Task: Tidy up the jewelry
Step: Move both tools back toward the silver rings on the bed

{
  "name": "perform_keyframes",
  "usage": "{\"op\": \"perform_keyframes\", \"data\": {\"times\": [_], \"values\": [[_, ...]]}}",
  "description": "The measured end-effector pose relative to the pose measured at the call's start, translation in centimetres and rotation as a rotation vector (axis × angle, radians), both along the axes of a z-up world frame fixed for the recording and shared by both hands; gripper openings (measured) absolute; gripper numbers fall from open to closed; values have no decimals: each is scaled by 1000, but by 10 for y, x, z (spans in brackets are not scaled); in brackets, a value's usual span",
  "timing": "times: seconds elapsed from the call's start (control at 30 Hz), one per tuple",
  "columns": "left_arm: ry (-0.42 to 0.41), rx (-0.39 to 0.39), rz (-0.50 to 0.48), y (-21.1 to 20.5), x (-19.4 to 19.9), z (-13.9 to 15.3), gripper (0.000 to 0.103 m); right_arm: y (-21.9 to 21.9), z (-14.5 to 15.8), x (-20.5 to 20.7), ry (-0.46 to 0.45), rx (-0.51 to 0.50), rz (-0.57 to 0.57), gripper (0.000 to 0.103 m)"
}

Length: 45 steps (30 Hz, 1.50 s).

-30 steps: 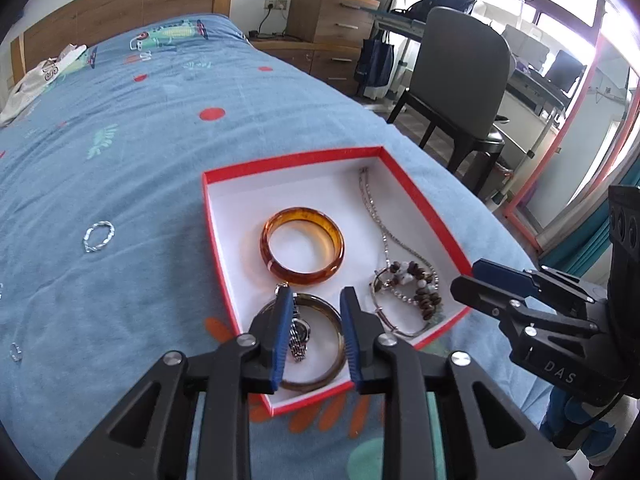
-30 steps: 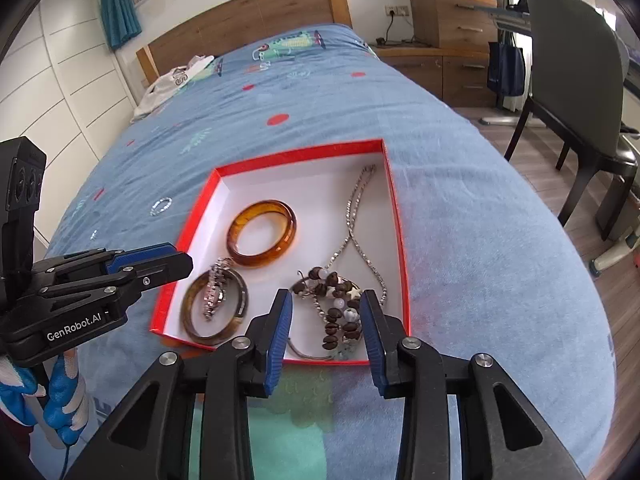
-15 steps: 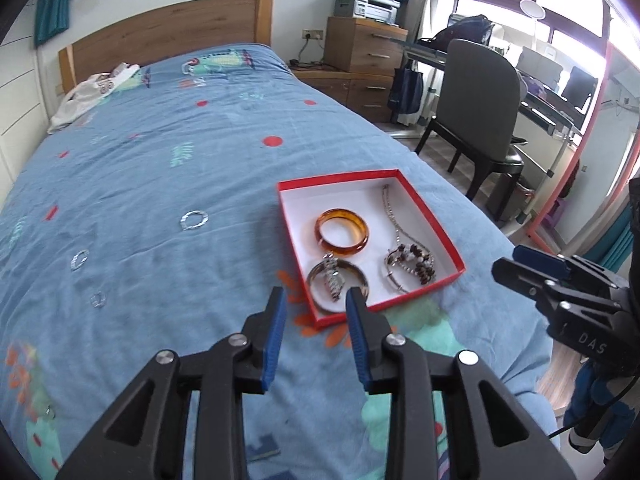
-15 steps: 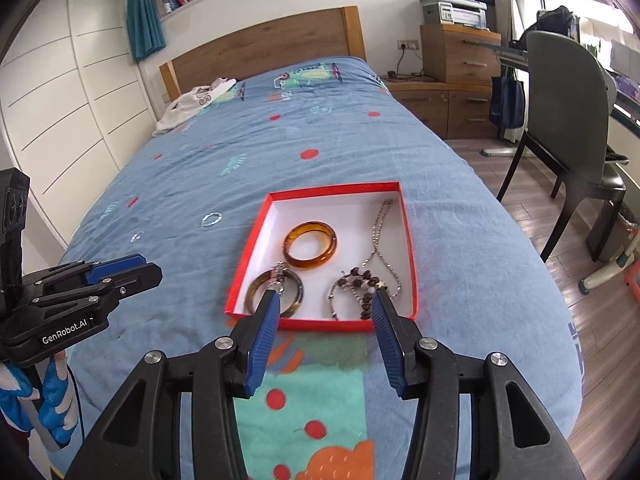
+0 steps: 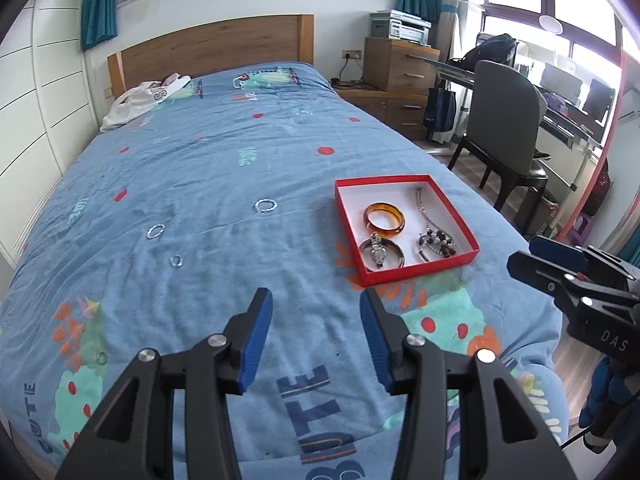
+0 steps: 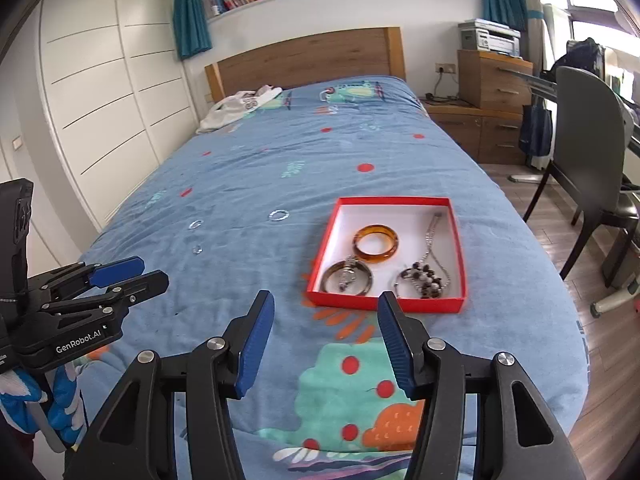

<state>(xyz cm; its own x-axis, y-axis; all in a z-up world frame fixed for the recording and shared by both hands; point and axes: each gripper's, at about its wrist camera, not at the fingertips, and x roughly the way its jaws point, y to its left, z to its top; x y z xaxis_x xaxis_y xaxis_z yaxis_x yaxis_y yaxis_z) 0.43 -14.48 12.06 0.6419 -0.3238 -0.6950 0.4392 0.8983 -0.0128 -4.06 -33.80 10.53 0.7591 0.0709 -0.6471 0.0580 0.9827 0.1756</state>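
A red box [image 5: 456,210] [image 6: 332,236] with a white inside lies on the blue bedspread. It holds an amber bangle [image 5: 384,220] [image 6: 375,242], a dark bangle with a watch on it [image 5: 382,254] [image 6: 346,277], a beaded bracelet [image 5: 438,240] [image 6: 424,278] and a silver chain [image 5: 424,208] [image 6: 432,232]. Three silver rings lie loose on the bedspread left of the box: a large one [image 5: 265,205] [image 6: 279,215], a middle one [image 5: 155,231] [image 6: 195,224] and a small one [image 5: 176,261] [image 6: 196,249]. My left gripper [image 5: 316,336] and right gripper [image 6: 326,344] are open, empty, held back near the bed's foot.
A small ring [image 5: 101,357] lies near the bed's left front corner. White clothes [image 5: 140,98] lie by the wooden headboard. A grey chair [image 5: 504,120], a desk and wooden drawers [image 5: 400,68] stand to the right of the bed. White wardrobe doors [image 6: 100,100] line the left.
Both grippers have pulled back and up from the box toward the bed's foot. Their jaws have opened wider. The watch stays on the dark bangle in the box.
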Motion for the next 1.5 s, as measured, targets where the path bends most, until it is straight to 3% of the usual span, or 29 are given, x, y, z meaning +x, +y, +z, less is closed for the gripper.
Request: {"op": "perform_keyframes", "data": {"times": [0.37,0.67,0.87,1.13,1.5], "values": [[-44,-8,68,42,-25,13,44,49,20,-13,-48,-17,99,55],[-28,-32,143,82,-17,4,44,80,23,-2,-51,-28,140,60],[-7,-52,182,102,-4,-6,52,97,17,9,-30,-36,165,65],[39,-58,226,121,16,-27,53,113,5,27,5,-38,194,67],[46,-36,289,176,39,-80,53,135,-34,68,59,-13,243,67]]}}
